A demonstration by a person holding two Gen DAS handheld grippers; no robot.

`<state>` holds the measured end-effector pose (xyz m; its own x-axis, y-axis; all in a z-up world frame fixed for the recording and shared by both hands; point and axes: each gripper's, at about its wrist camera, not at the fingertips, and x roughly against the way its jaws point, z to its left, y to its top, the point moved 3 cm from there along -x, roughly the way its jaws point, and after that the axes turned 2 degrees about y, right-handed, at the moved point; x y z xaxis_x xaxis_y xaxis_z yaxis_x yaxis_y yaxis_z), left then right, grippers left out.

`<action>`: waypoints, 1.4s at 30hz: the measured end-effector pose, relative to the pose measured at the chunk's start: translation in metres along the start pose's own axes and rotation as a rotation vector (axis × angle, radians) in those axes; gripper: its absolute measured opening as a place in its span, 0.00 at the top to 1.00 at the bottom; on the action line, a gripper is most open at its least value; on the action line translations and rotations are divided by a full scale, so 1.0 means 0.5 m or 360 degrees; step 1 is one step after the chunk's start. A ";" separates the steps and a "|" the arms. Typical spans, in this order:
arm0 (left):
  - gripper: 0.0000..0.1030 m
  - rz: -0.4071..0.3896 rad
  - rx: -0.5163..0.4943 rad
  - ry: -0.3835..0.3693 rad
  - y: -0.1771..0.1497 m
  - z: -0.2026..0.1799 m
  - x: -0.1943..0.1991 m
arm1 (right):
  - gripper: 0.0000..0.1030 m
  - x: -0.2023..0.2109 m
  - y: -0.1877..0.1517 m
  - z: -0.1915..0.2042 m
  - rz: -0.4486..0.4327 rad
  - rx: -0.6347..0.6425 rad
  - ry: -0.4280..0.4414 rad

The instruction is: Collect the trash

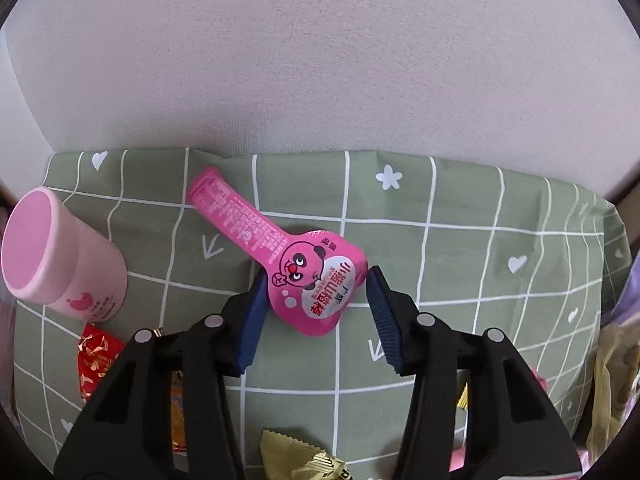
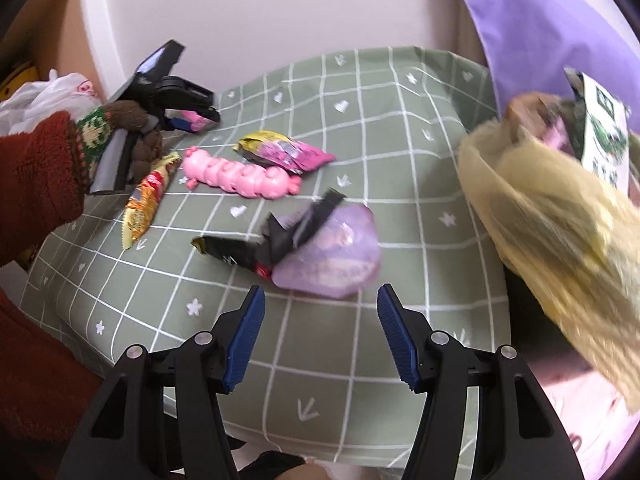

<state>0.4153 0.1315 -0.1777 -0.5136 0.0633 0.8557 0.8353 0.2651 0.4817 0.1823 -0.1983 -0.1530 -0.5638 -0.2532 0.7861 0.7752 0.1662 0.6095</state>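
Left claw straddling a pink wrapper, right claw spread and empty over the desk.

In the left wrist view the glossy pink spoon-shaped snack wrapper point(image 1: 280, 250) lies at frame centre on the green grid-patterned cloth of the desk point(image 1: 460, 280); the left claw point(image 1: 316, 312) stands partly open around its round end, the left pad touching its edge, the right pad just clear. A pale pink cylindrical tub point(image 1: 60, 252) stands at the left. In the right wrist view the right claw point(image 2: 322, 340) gapes wide, holding nothing, just below a translucent purple plastic bag point(image 2: 332, 256) and a crumpled black wrapper point(image 2: 256, 248). A yellow plastic trash bag point(image 2: 560, 216) hangs at the right, against a white wall point(image 2: 280, 8).
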 end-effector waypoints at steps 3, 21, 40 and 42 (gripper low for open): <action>0.55 0.0019 0.0013 -0.0067 -0.019 0.012 0.022 | 0.46 0.004 -0.007 -0.015 -0.0007 -0.0055 0.0007; 0.55 -0.0041 -0.0410 -0.0414 -0.215 -0.079 0.250 | 0.51 -0.075 0.047 0.077 -0.0065 0.0272 0.0105; 0.55 -0.0135 -0.0438 -0.0444 -0.254 -0.088 0.331 | 0.83 0.052 0.097 0.088 -0.0248 0.0228 0.0245; 0.55 -0.0172 -0.0480 -0.0465 -0.252 -0.106 0.354 | 0.83 0.075 0.106 0.080 -0.0282 0.0243 0.0216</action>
<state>0.2294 0.0586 -0.0768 -0.5989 0.3321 0.7288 0.7714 -0.0052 0.6363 0.1909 -0.1606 -0.0870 -0.6356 -0.4149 0.6510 0.6098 0.2472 0.7530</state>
